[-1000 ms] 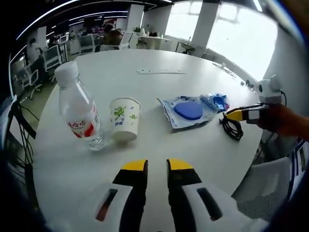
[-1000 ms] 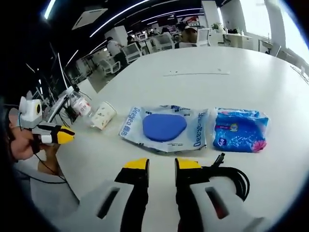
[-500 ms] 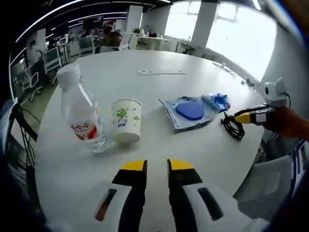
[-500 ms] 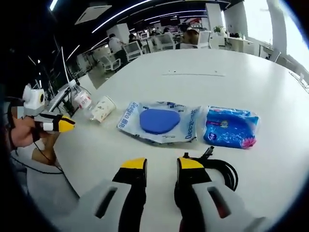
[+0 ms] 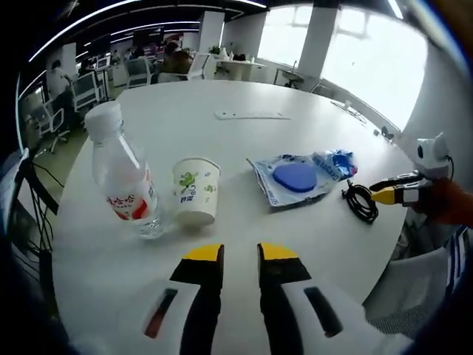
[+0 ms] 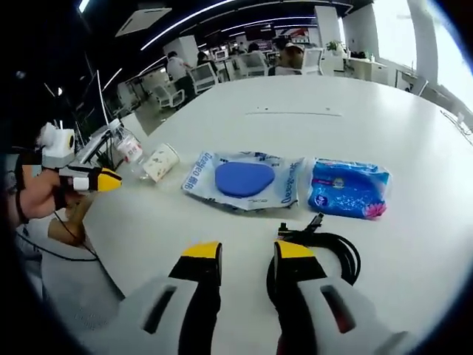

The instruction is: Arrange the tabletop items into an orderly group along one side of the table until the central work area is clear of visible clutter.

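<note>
On the white round table a clear water bottle with a red label stands beside a paper cup. To the right lie a clear bag with a blue pad, a blue tissue pack and a coiled black cable. My left gripper hovers open and empty, short of the cup. My right gripper is open and empty, its right jaw next to the cable, with the bag and tissue pack beyond. The right gripper reaches in near the cable.
A thin pale strip lies far across the table. The left gripper, held by a hand, is at the table's left edge near the cup and bottle. Office chairs and desks stand behind.
The right gripper has drawn back a little, so the cable now lies wholly ahead of its right jaw. The left view has barely shifted. None of the table items has moved.
</note>
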Motion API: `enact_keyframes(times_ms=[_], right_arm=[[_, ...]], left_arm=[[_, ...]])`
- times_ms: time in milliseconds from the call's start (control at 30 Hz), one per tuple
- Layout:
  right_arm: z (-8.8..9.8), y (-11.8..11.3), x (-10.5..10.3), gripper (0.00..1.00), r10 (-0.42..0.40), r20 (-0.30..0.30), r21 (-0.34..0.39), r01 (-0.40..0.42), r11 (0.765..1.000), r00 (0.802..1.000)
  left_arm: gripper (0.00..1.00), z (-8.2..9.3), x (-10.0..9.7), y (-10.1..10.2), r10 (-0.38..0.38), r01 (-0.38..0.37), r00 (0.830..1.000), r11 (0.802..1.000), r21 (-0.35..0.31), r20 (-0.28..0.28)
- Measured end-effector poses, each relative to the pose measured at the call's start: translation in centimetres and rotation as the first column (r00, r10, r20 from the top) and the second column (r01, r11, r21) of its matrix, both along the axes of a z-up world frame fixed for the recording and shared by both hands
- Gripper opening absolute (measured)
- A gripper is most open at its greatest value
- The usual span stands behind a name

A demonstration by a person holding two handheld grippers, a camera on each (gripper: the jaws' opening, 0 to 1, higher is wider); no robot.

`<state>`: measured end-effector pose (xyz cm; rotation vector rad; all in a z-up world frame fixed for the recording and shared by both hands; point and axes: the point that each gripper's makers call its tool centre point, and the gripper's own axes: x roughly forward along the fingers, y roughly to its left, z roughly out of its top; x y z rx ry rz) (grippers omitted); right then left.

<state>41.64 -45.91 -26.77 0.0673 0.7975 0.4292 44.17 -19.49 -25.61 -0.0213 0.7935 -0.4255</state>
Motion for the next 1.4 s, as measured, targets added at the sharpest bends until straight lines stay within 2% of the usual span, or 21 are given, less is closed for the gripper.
enact_keyframes(times_ms=[400,500,800,1200,1333,1400], right_arm=[[0.1,-0.3,-1.4,0.28,0.005,0.000,0.004,-0.005,1.000,1.000],[0.0,-0.7,-1.6,0.28,0.003,-0.004,0.001,-0.003,1.000,1.000],[0.0,-0.9,-2.3,0.28,-0.009,-0.008,0.018,0.009,1.000,1.000],[0.7,-1.2,-2.5,0.28,-0.017,-0.009,0.028,0.017,0.999,1.000],[1.0,-1.1,-2.7,0.28,-0.009,-0.007,0.024,0.009,1.000,1.000],[1.2,-1.1,-2.6,0.28,-0.013,-0.004,0.030,0.013,0.999,1.000]], left_arm=[[0.18,-0.1,1.4,0.1,0.026,-0.026,1.000,1.000,0.008,0.010],[0.22,-0.2,1.9,-0.1,0.015,-0.015,1.000,1.000,0.005,0.013],[0.27,-0.5,4.0,0.3,-0.009,0.003,0.998,0.994,0.105,0.056],[0.37,-1.5,7.0,0.8,0.010,-0.020,0.999,0.981,0.191,0.052],[0.37,-2.0,7.8,0.7,0.015,-0.023,0.999,0.981,0.195,0.044],[0.36,-2.2,8.2,0.8,0.011,-0.020,0.999,0.974,0.224,0.043]])
